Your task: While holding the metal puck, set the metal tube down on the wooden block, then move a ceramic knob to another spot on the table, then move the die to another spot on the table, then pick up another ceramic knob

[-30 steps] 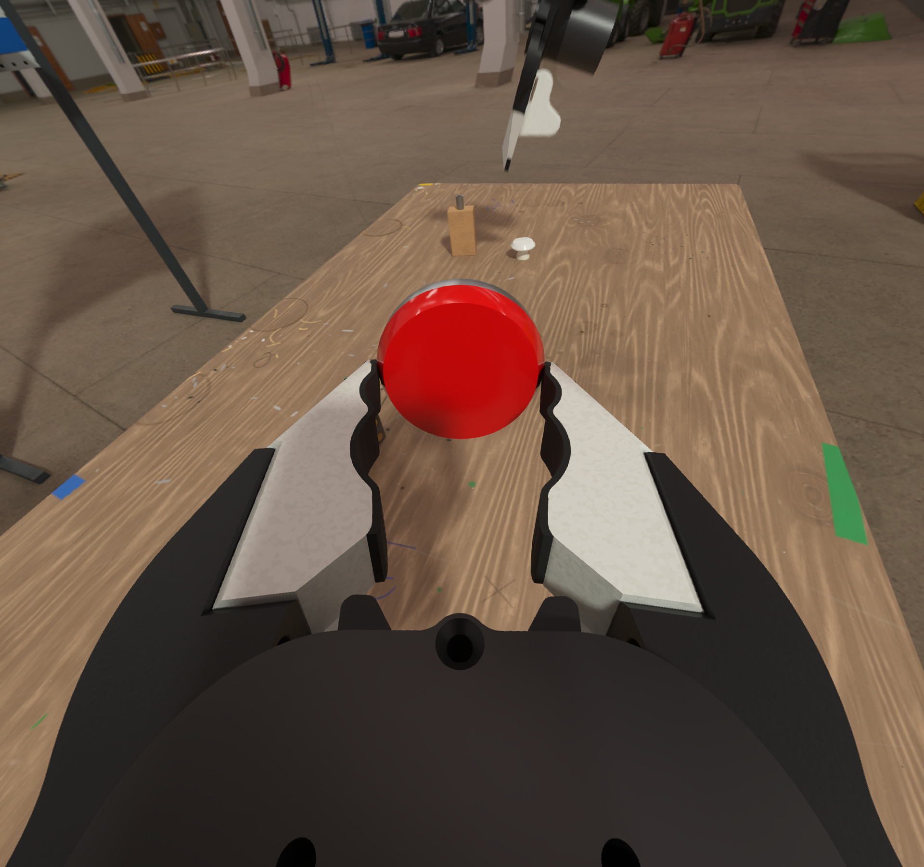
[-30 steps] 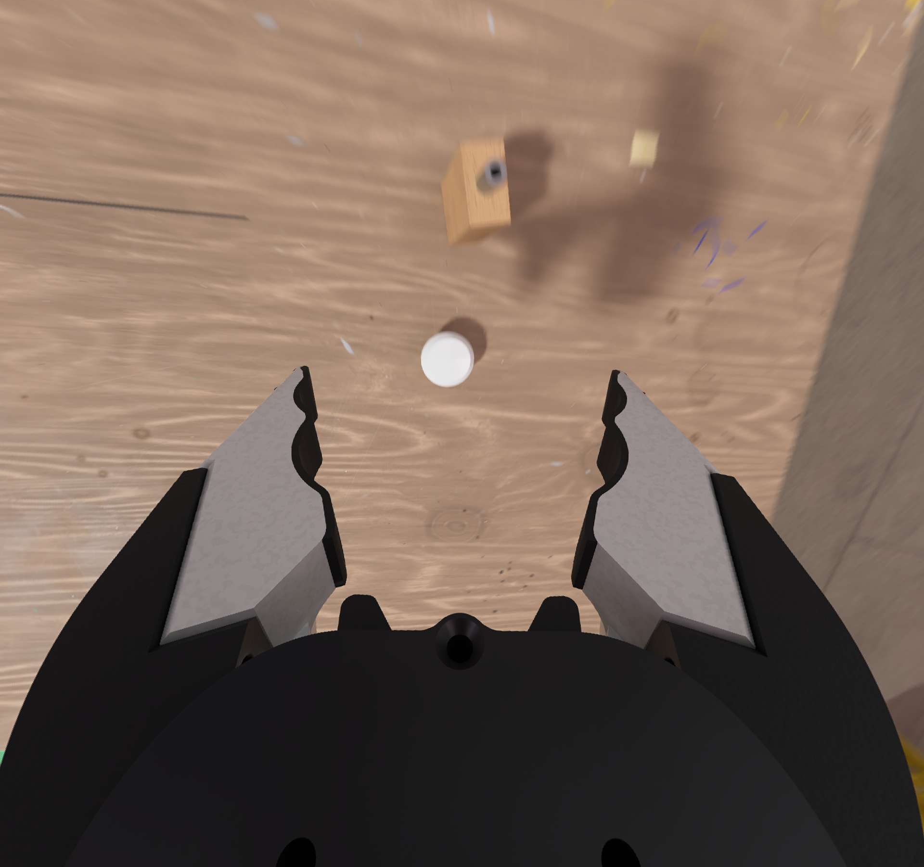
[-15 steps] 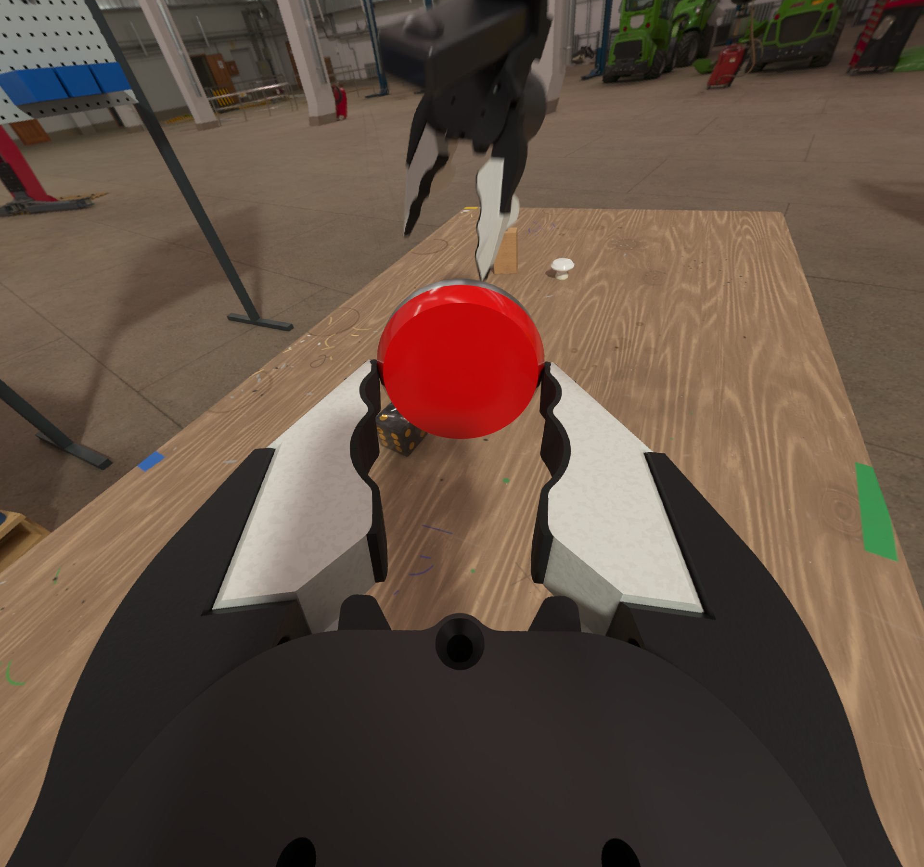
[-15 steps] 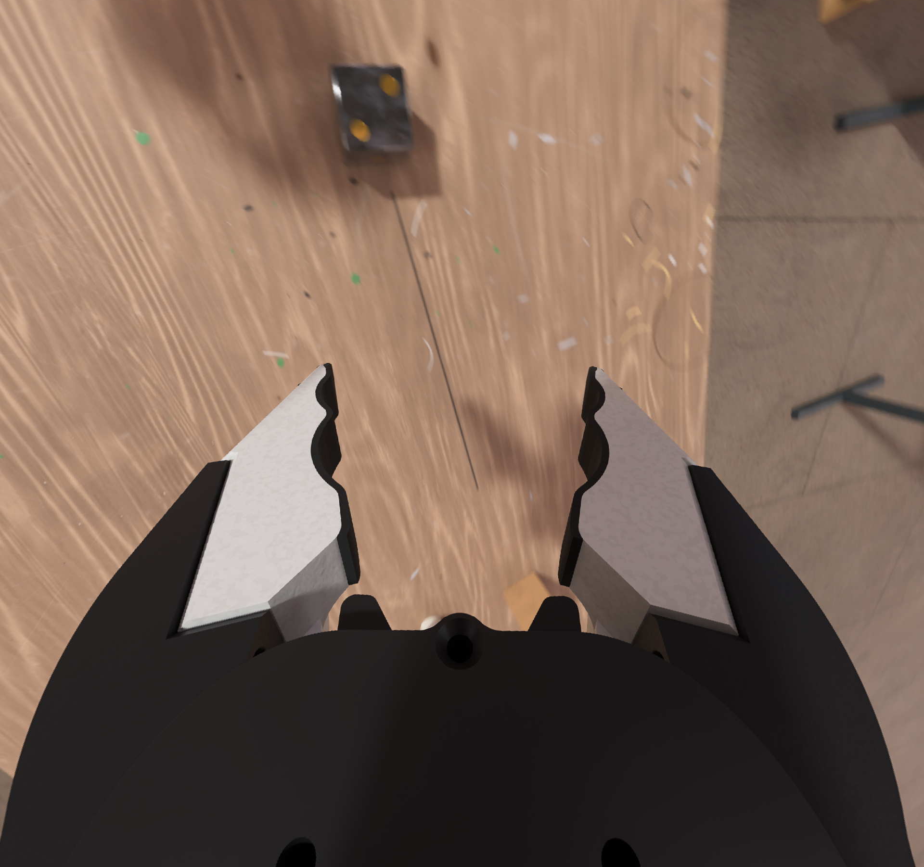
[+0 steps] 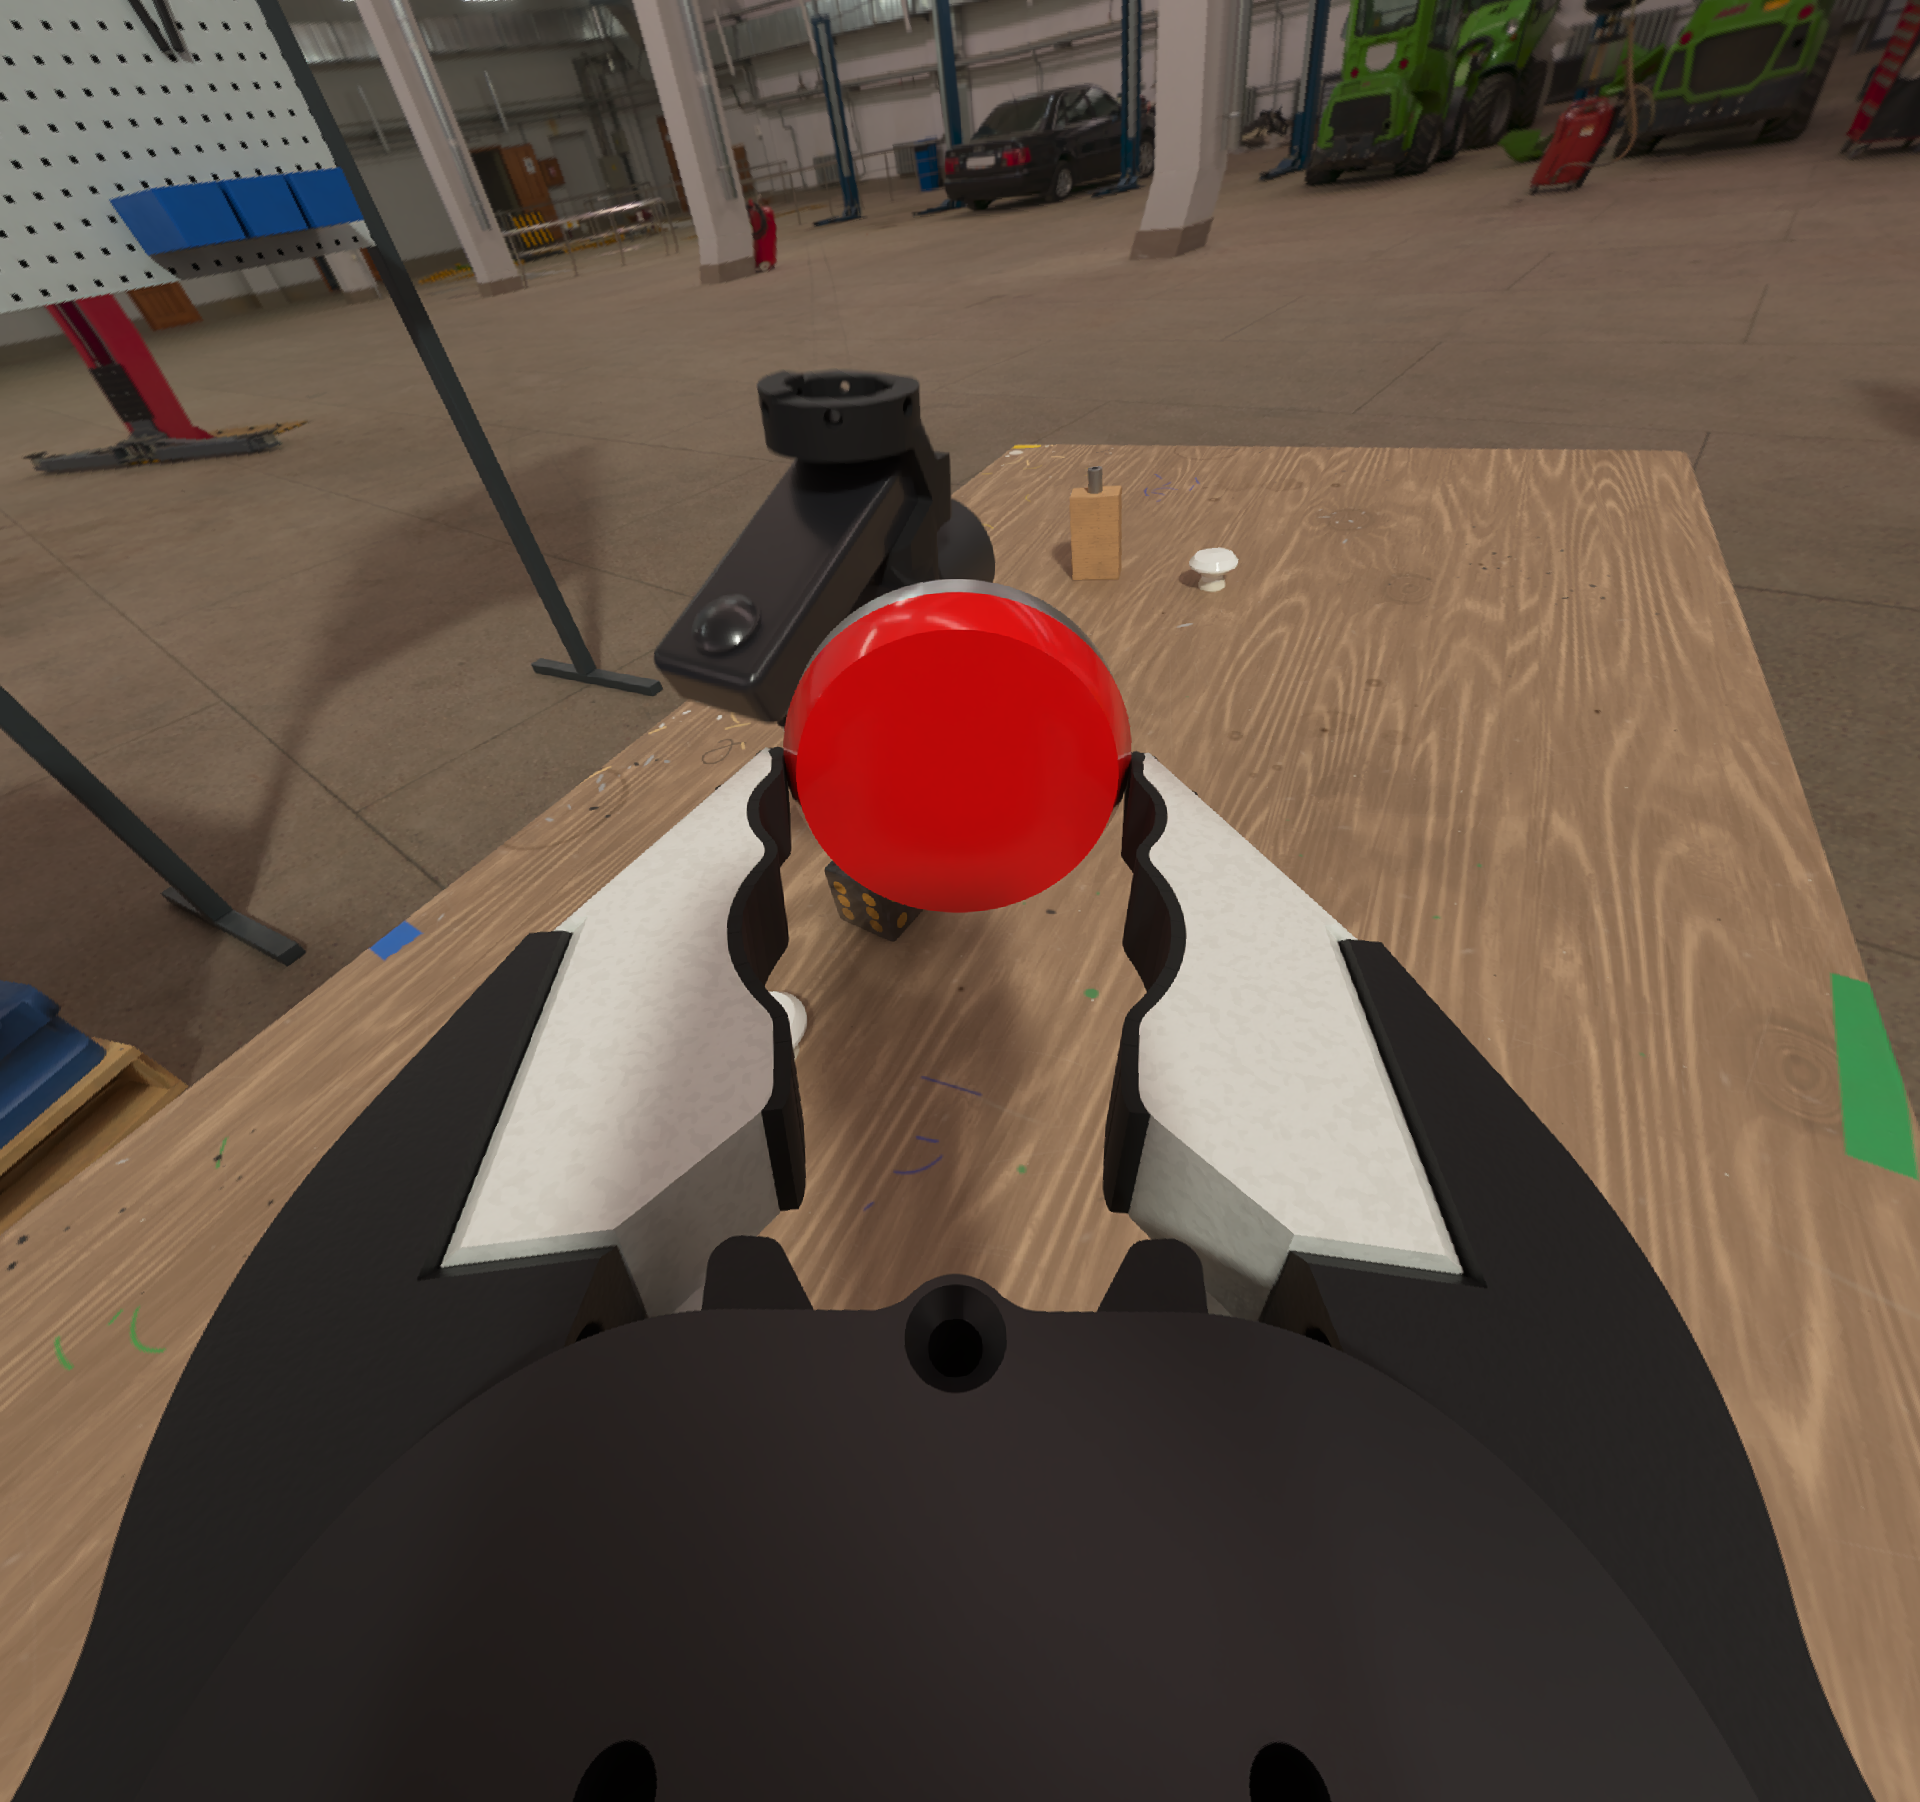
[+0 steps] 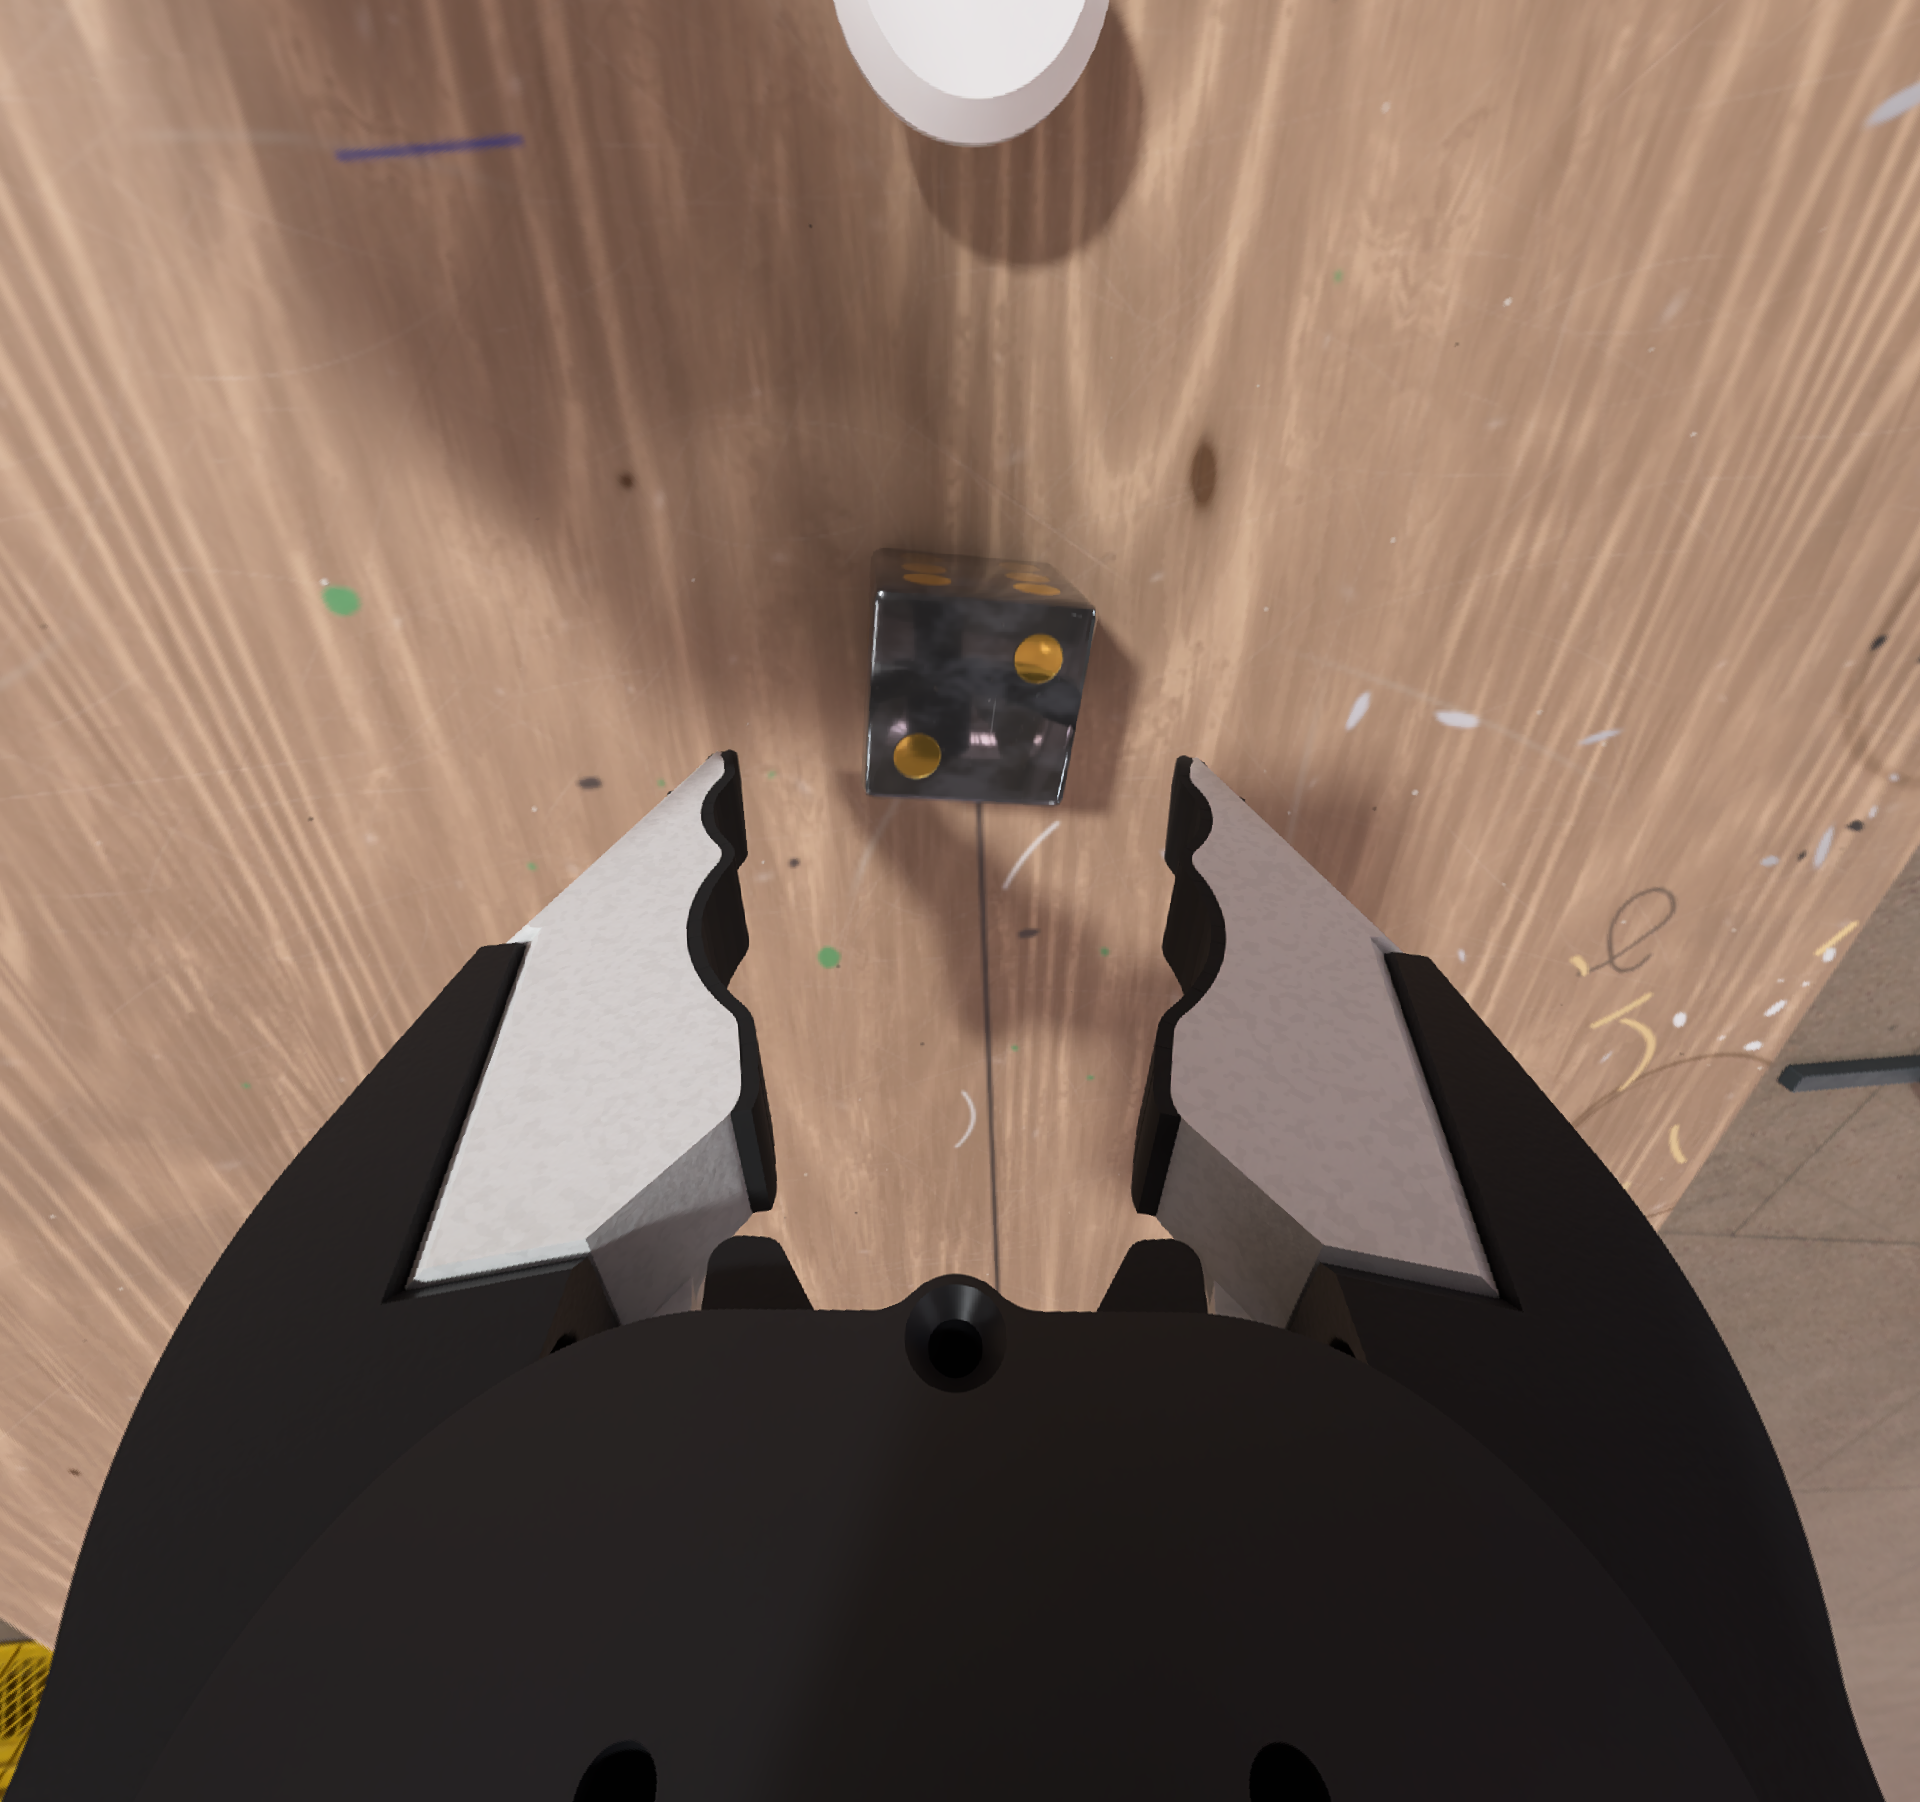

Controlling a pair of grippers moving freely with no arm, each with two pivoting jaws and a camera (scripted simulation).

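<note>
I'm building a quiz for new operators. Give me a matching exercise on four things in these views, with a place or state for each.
Things:
1. metal puck
2. metal tube
3. die
4. right gripper

States:
A. open, empty
B. standing on the wooden block
C. clamped in the left gripper
D. on the table, ungripped

Pairs: 1-C, 2-B, 3-D, 4-A
</note>
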